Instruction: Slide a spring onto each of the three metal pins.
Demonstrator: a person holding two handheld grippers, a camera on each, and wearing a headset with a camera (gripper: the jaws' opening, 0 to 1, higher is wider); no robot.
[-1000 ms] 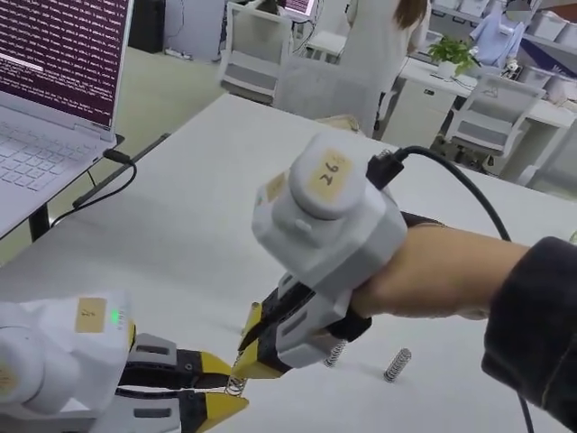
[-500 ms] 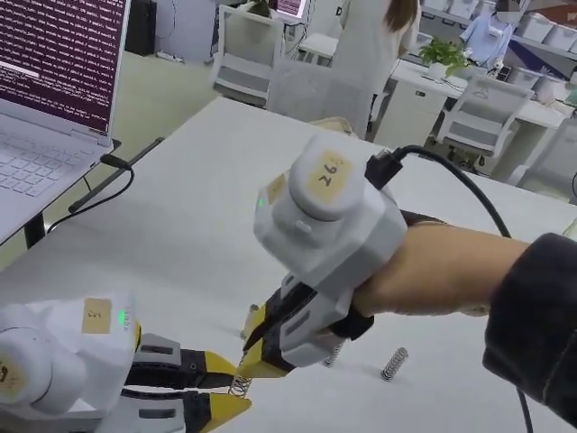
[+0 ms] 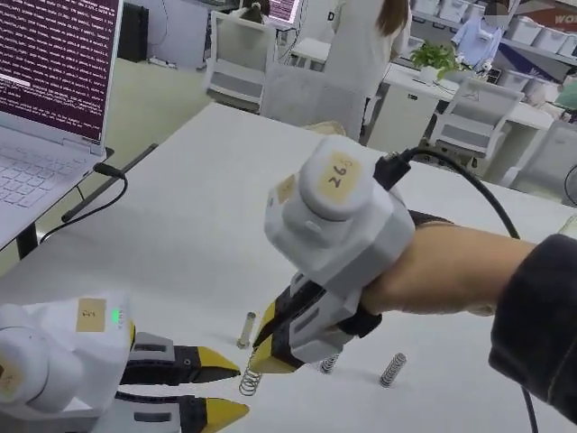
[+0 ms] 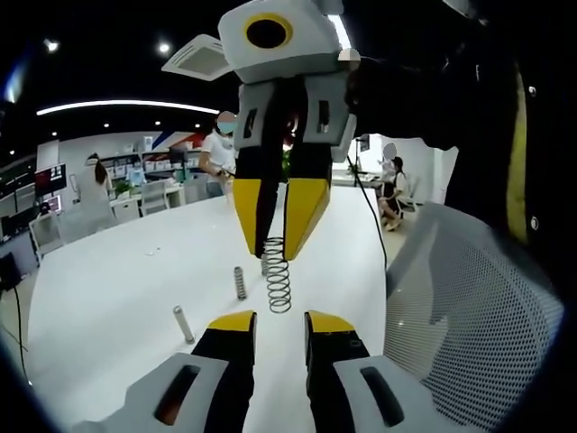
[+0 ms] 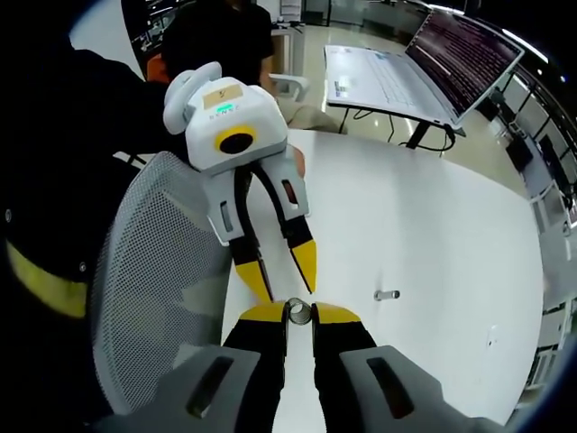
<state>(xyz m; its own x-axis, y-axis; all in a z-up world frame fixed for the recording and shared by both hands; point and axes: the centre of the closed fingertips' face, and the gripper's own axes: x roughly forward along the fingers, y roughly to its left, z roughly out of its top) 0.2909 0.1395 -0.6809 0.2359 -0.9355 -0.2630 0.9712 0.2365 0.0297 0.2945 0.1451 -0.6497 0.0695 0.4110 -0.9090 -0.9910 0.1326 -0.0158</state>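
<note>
Spring clamped in right gripper, left gripper spread, just beside

Head view. My right gripper (white housing, yellow tips) enters from right, hand behind it; jaws drawn together, spring hanging upright at tips, lower end at or near white table. My left gripper at lower left, jaws parted, pointing toward spring. Metal pin upright just behind spring. Two loose springs to right, nearer one partly hidden. Laptop upper left, screen lit.
</note>
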